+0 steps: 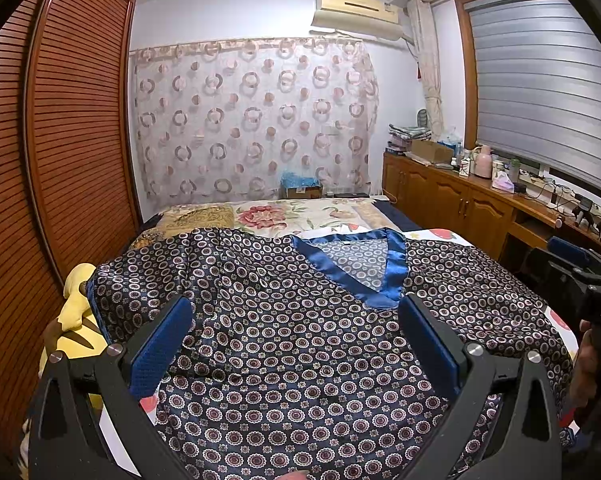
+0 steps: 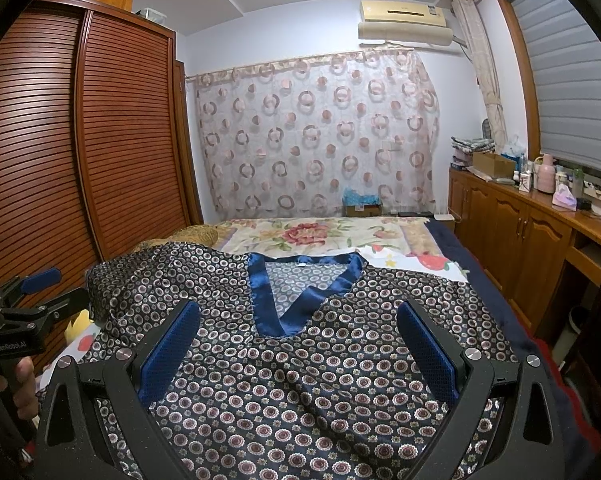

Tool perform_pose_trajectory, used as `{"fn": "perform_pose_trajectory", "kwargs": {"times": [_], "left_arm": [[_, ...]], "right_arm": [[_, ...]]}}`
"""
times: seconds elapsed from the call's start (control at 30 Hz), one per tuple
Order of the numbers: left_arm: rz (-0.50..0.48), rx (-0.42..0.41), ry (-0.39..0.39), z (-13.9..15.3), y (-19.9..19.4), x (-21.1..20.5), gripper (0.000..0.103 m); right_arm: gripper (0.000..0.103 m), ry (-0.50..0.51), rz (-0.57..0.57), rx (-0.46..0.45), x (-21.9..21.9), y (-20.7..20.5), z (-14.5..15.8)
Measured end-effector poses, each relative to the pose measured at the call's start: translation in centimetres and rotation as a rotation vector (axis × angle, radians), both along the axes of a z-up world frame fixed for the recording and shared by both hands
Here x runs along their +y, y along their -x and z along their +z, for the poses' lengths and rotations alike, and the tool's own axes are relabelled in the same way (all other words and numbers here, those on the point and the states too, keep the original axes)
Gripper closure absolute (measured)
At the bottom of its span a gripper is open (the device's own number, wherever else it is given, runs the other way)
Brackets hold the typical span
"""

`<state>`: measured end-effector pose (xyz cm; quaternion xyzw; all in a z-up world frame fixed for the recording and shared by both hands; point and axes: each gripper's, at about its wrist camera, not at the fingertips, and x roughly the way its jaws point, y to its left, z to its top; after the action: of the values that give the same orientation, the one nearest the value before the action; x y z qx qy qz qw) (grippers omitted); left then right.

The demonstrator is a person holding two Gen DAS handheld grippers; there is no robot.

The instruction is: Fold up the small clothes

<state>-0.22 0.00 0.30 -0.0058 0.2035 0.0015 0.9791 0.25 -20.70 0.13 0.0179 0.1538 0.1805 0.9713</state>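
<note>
A dark satin top (image 1: 292, 344) with a circle print and a blue V-neck collar (image 1: 356, 268) lies spread flat on the bed, front up, sleeves out to both sides. My left gripper (image 1: 296, 320) hovers open over its left half, nothing between the blue pads. In the right wrist view the same top (image 2: 300, 380) fills the foreground, collar (image 2: 296, 296) ahead. My right gripper (image 2: 298, 328) stands open above the chest area, empty. The right gripper body (image 1: 588, 280) shows at the left view's right edge; the left one (image 2: 24, 312) at the right view's left edge.
The bed (image 2: 320, 236) carries a floral blanket beyond the top. A yellow plush (image 1: 76, 320) lies at the bed's left edge. A slatted wooden wardrobe (image 1: 60, 120) stands close on the left. A low wooden cabinet (image 2: 532, 232) with clutter runs along the right wall.
</note>
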Motion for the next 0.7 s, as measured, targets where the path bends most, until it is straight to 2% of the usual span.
{"fn": "perform_pose_trajectory", "kwargs": {"times": [0.47, 0.7], "left_arm": [[-0.003, 0.003, 0.0, -0.1, -0.1, 0.0, 0.0], [-0.01, 0.055, 0.022, -1.8, -1.0, 1.9, 0.0]], "right_arm": [[0.004, -0.005, 0.002, 0.002, -0.1, 0.0, -0.1], [0.004, -0.014, 0.034, 0.04, -0.1, -1.2, -1.4]]}}
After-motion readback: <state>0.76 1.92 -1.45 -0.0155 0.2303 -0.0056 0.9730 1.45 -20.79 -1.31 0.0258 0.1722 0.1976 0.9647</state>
